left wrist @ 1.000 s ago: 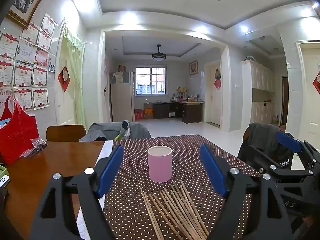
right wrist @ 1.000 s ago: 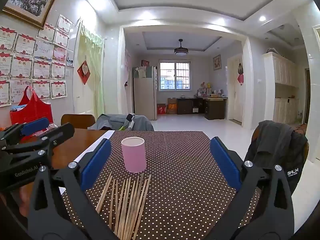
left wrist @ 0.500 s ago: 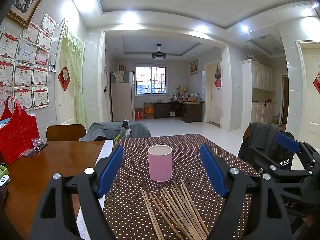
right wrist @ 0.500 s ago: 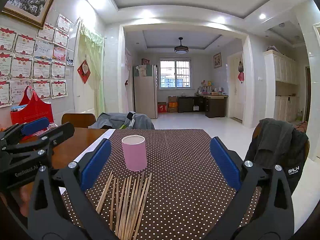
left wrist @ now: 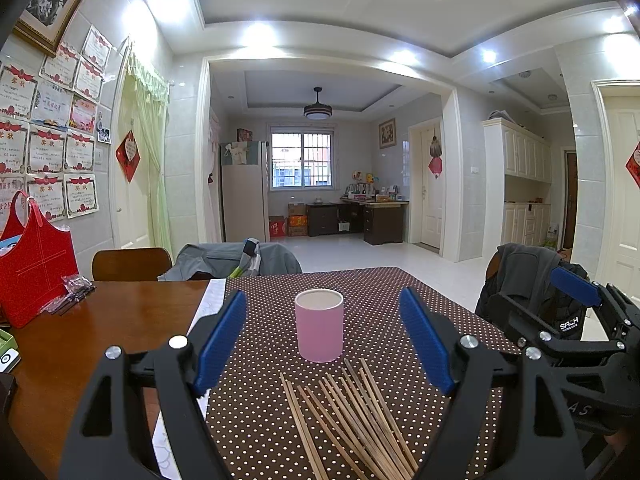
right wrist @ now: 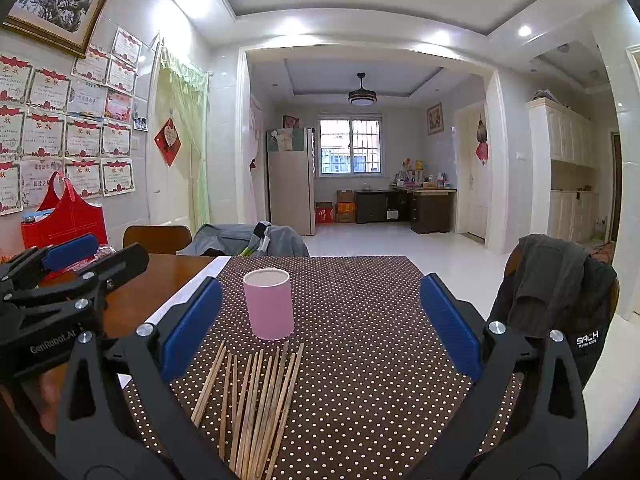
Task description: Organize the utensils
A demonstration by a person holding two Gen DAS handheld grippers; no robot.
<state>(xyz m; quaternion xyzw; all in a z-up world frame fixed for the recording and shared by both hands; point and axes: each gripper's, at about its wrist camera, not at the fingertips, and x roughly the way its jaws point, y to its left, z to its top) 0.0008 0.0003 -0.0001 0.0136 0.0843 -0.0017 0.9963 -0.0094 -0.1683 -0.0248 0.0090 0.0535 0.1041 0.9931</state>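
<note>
- At the left edge of the left wrist view, a red bag [left wrist: 34,276] stands on the bare wooden table [left wrist: 100,320]; a small packet lies just beside it.
- Left of centre, the left gripper [left wrist: 322,340] hovers above the dotted brown cloth [left wrist: 384,292], its blue-padded jaws spread wide and holding nothing.
- In the middle of that view the pink cup [left wrist: 319,326] stands upright between the pads, with the chopsticks [left wrist: 352,416] fanned loosely on the cloth just in front of it, towards the bottom of the frame.
- At the right edge, the right gripper [left wrist: 576,300] shows from the side; in its own view its jaws are likewise spread and empty.
- Step in hand, as I judge it: the start, since no stick is gripped and the cup looks empty, though its bottom is hidden.
- The next move calls for lowering one gripper onto a single stick or a small bunch, closing on it flat against the cloth, then tipping it upright over the cup's mouth.
- The right wrist view shows the chopsticks [right wrist: 256,400] almost parallel and left of centre, with the cup [right wrist: 269,304] touching none of them.
- It alone shows the left gripper [right wrist: 72,256] from the side at its left edge, and a fingertip lower down.
- Only the left view shows the packet clearly.
</note>
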